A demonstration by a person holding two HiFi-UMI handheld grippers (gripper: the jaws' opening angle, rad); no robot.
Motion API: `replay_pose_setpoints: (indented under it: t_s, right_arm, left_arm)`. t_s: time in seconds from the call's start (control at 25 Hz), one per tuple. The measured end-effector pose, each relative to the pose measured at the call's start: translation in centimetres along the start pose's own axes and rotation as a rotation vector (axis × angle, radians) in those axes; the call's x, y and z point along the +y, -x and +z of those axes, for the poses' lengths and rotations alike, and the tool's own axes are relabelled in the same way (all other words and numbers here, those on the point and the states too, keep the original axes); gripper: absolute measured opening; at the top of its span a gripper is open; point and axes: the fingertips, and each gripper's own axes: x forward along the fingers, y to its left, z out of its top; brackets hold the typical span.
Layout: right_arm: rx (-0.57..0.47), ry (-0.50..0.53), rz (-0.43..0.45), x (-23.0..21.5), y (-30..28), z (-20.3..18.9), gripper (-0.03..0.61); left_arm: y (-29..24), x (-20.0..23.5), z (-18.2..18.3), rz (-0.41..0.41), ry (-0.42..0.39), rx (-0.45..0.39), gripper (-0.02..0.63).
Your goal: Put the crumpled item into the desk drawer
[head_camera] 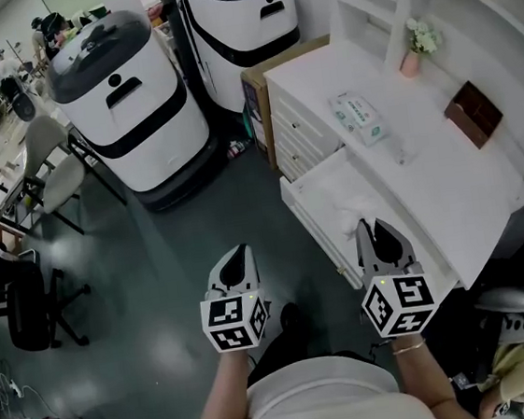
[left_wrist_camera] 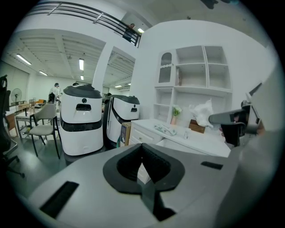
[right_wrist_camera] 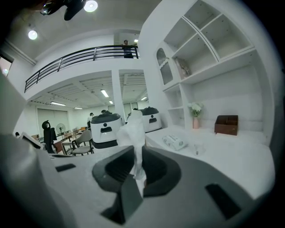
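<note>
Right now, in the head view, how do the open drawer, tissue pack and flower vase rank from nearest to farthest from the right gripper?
1. The drawer, pulled open, just ahead of the right gripper.
2. The tissue pack, lying on the desk top beyond the drawer.
3. The flower vase, at the back of the desk by the shelves.

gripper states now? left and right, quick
Left gripper: closed, nothing held.
Right gripper: closed on the crumpled white item.
</note>
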Motion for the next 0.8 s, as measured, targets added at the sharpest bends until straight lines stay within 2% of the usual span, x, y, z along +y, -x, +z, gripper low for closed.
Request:
replay_pose_setpoints:
  t_s: [0.4,0.8]
  right_arm:
    - [-0.001,-0.021,-0.102,-0.7,-4.9,1.4,0.054]
    - [0.029,-0.035,-0.186,-1.8,-6.3,0.9,0.054]
  left_arm:
    - [-6.0,3.1,2.5,-0.073,-0.015,0.015,-0.008]
    - [-9.0,3.5,2.2,-0.138,-0.015,0.053,-0.008]
